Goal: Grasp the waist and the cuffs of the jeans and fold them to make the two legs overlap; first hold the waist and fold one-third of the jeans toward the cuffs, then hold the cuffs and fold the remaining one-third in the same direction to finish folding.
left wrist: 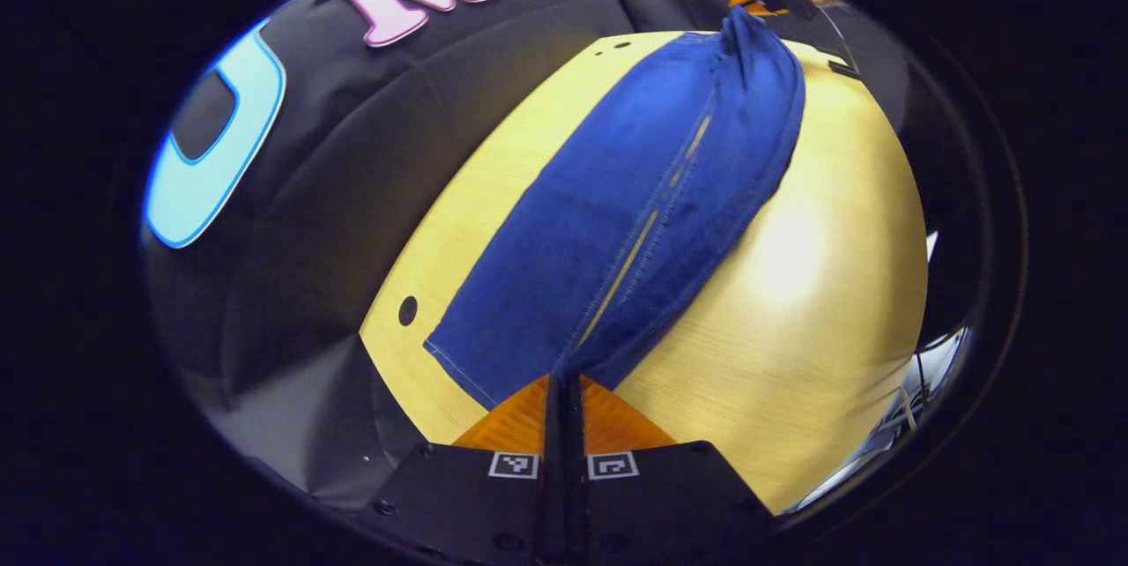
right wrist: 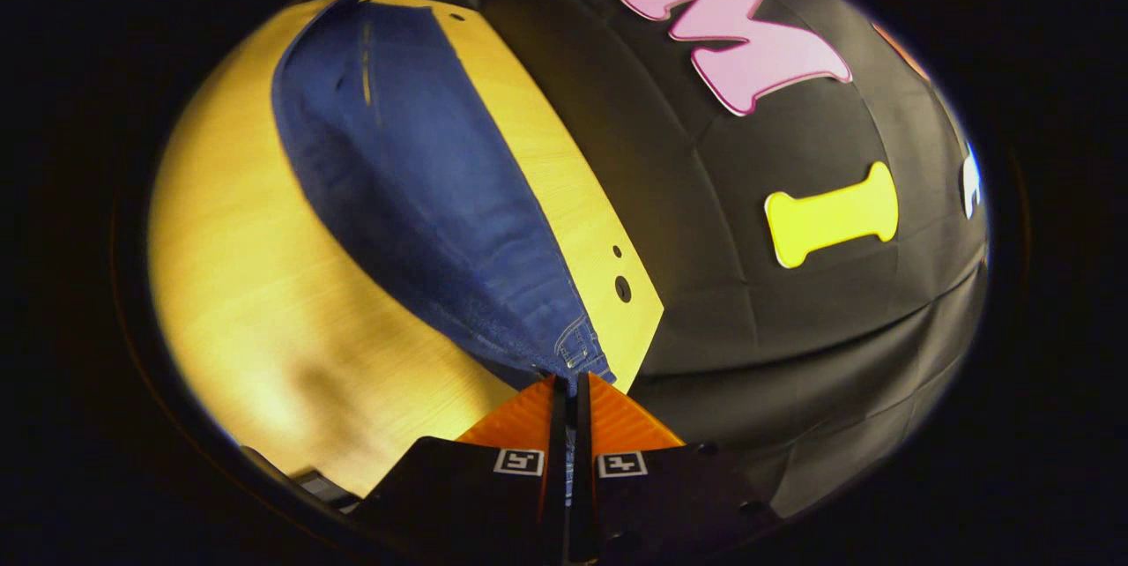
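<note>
Blue jeans (left wrist: pixel 634 213) stretch in one long strip over the yellow wooden table (left wrist: pixel 793 328), a stitched seam running down their length. My left gripper (left wrist: pixel 564 379) is shut on the hemmed cuff end at the table's near edge. At the far end the other gripper (left wrist: pixel 765 0) pinches the bunched cloth. In the right gripper view, my right gripper (right wrist: pixel 571 381) is shut on the waist end of the jeans (right wrist: pixel 423 187), where a belt loop (right wrist: pixel 577 346) shows just above the fingertips. The jeans look pulled fairly taut between the two grippers.
The table (right wrist: pixel 247 266) has small round holes near its corners (left wrist: pixel 407 310) (right wrist: pixel 622 288). Black cloth wall runs along the table's long side. Cables and clutter (left wrist: pixel 916 390) lie beyond the opposite edge. Bare wood flanks the jeans on both sides.
</note>
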Available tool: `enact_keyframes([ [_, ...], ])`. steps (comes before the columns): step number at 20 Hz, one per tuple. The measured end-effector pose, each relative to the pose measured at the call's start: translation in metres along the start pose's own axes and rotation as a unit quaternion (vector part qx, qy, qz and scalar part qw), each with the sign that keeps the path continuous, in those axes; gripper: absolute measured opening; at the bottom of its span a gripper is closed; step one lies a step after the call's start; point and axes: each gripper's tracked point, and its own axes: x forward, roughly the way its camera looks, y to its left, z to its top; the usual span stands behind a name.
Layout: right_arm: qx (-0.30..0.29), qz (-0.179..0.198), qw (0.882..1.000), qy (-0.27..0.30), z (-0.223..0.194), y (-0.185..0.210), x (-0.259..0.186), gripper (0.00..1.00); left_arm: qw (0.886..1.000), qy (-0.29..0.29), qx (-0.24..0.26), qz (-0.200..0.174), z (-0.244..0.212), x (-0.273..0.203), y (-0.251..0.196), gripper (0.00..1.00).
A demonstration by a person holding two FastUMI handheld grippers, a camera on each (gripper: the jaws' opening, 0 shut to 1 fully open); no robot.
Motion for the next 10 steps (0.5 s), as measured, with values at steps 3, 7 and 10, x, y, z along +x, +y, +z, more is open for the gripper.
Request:
enact_keyframes([
  [3,0.024,-0.011,1.000,-0.010,0.019,-0.020,0.029,0.06,0.998,-0.004,-0.061,0.012,0.016,0.013,0.025,0.06],
  [7,0.050,-0.021,0.998,-0.017,0.039,-0.039,0.087,0.06,0.991,0.002,-0.132,0.025,0.031,0.047,0.060,0.06],
  [10,0.085,-0.019,0.996,0.009,0.038,-0.042,0.137,0.06,0.976,-0.003,-0.216,0.036,0.048,0.081,0.083,0.06],
])
